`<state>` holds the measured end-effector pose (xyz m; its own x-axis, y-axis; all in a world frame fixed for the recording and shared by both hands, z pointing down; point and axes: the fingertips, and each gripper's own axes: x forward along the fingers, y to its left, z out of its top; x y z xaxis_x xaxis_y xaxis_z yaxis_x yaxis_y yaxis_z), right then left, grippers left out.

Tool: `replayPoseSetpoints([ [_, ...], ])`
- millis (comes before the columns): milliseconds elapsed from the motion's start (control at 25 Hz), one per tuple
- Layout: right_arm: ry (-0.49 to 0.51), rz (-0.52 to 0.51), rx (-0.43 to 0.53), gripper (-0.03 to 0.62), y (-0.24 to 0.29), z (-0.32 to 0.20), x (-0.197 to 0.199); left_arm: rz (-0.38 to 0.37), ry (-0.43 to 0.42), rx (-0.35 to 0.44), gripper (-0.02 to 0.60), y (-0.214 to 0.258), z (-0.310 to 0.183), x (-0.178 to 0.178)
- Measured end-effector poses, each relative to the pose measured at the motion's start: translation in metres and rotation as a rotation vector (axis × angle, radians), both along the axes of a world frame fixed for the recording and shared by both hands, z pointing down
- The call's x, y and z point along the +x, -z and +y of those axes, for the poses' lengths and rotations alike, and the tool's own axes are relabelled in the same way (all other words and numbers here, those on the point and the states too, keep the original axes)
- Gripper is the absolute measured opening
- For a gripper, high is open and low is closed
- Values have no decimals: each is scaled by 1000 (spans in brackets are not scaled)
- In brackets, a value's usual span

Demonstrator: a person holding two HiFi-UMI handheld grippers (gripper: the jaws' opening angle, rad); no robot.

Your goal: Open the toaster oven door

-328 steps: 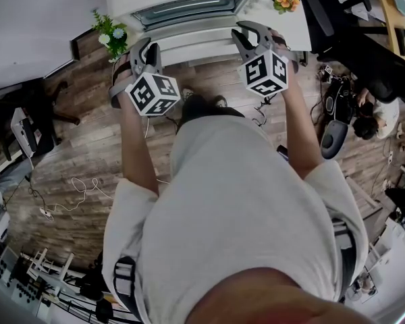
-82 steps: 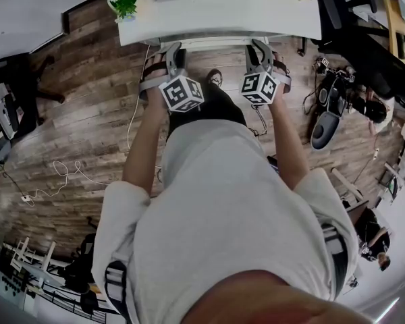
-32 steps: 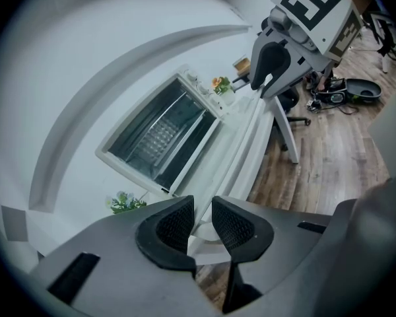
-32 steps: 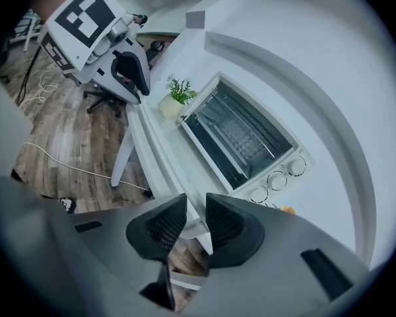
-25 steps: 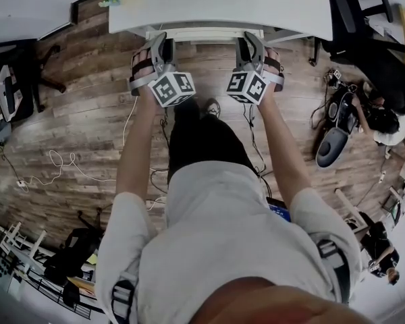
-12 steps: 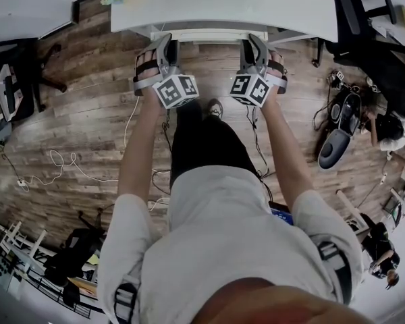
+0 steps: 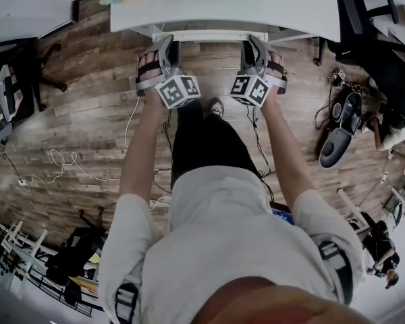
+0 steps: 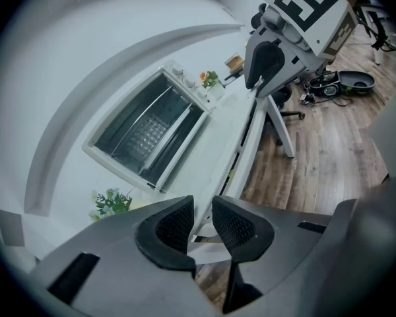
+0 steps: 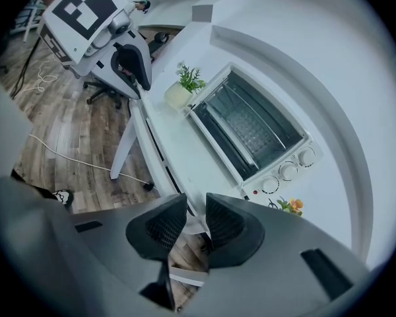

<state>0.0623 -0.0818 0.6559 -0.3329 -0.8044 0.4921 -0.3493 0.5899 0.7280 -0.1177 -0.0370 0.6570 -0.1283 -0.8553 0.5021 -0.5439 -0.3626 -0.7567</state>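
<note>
Apparently finished: the toaster oven (image 9: 251, 127) sat open on the white tabletop (image 7: 223, 9), well apart from both tongs

Left tongs (image 8: 199, 220) and right tongs (image 9: 197, 218) stood slightly parted, grasping nothing; they were best kept clear of the tabletop's edge; the door (image 9: 218, 135) seemed dropped flat, dark glass in a white frame; the wire rack showed inside.

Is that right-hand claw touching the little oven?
Apart. The right gripper view shows bare table between the right gripper and the oven.
</note>
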Motion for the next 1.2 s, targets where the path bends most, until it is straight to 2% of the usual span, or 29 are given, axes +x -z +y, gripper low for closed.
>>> replayPoseSetpoints([
  [1200, -21, 34, -51, 97, -35, -7, -2, 8, -3, -65, 98, -35, -6, -1],
])
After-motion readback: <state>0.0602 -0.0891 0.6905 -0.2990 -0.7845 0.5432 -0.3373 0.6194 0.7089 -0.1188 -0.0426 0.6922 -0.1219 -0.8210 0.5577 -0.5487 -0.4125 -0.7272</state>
